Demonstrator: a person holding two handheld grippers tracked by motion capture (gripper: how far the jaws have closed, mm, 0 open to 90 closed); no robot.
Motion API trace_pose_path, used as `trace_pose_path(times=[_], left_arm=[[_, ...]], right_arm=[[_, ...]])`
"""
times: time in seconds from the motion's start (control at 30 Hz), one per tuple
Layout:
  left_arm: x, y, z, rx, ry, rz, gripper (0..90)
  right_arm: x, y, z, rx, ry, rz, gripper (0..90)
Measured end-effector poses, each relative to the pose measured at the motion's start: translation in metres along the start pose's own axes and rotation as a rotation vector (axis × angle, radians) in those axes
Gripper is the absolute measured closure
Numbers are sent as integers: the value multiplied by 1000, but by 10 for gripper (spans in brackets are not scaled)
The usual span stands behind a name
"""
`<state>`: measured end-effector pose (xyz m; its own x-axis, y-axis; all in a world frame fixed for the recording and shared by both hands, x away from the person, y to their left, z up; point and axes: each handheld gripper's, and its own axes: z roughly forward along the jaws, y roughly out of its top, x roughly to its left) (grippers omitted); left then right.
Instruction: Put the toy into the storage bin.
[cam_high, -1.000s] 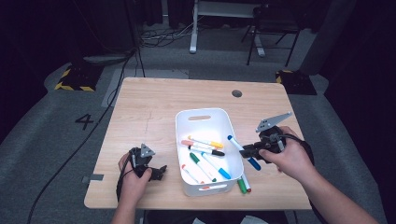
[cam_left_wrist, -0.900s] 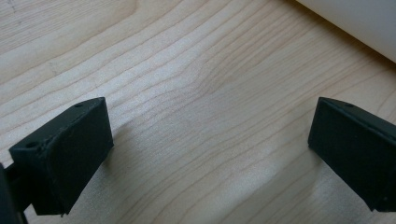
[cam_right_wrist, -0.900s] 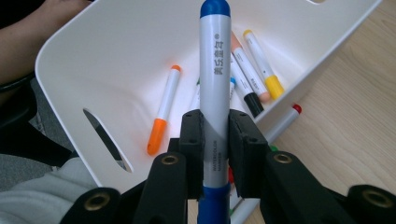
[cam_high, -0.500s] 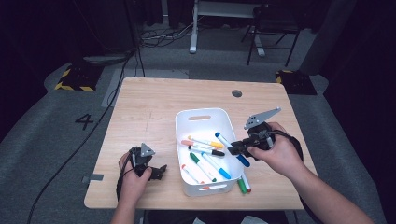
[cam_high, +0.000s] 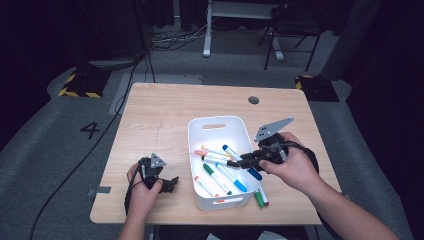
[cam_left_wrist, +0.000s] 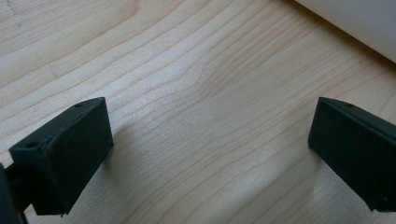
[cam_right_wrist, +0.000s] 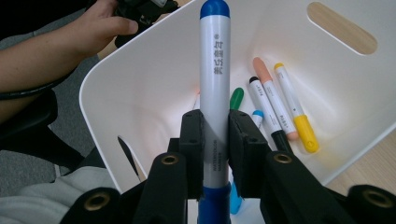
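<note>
High view: the right gripper (cam_high: 239, 162) held a blue marker (cam_high: 241, 162) over the white bin (cam_high: 218, 121); the left gripper (cam_high: 172, 182) rested on the table (cam_high: 165, 107). Left gripper view: jaws stood wide apart, empty, above bare wood. Right gripper view: jaws clamped the blue marker (cam_right_wrist: 214, 79) mid-barrel above the bin (cam_right_wrist: 140, 70)

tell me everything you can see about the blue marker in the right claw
The blue marker has a white barrel with small printed text, a rounded blue cap at the far end and a blue end near the camera. It looks like smooth plastic. The right claw is shut on its barrel, holding it over the white bin, above the markers lying inside, touching none of them.
</note>
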<state>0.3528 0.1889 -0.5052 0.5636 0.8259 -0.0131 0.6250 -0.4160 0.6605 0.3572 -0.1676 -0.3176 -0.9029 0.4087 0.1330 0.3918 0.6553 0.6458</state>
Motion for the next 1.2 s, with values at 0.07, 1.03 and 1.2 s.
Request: trace_pose_path(times=[0.07,1.03,1.2], left_arm=[[0,0,0,0,1,1,1],[0,0,0,0,0,-2,1],[0,0,0,0,0,-2,1]], right_arm=[[2,1,3,7,4,-8,773],[13,-6,56,198,-21,-126,773],[14,-8,64,226,-21,-126,772]])
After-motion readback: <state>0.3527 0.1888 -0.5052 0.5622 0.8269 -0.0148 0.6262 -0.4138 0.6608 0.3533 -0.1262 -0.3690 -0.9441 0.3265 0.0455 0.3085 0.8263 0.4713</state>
